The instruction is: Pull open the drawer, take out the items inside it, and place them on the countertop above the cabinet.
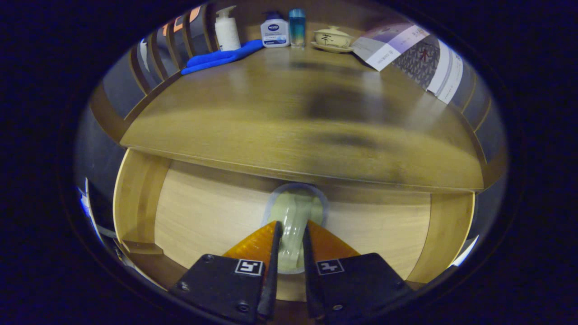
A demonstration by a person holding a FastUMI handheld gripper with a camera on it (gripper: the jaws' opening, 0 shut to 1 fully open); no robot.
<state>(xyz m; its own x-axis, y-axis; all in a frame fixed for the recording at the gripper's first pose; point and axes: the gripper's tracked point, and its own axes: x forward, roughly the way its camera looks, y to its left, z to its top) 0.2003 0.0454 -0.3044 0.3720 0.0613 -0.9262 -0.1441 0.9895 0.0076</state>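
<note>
Here, gripper (291, 234) clamped on pale translucent bottle (294, 221), over open drawer (203, 216).

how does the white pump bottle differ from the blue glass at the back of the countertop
The white pump bottle is opaque white; the blue glass is see-through blue.
The pump bottle carries a pump head; the glass has none.
The pump bottle stands behind the blue cloth; the glass stands beside the lidded cup.
Both stand upright on the countertop, far beyond the hand-held gripper, shut on a pale item.

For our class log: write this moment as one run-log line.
drawer: open | gripper: shut on pale item inside drawer | countertop: item not yet placed
</note>
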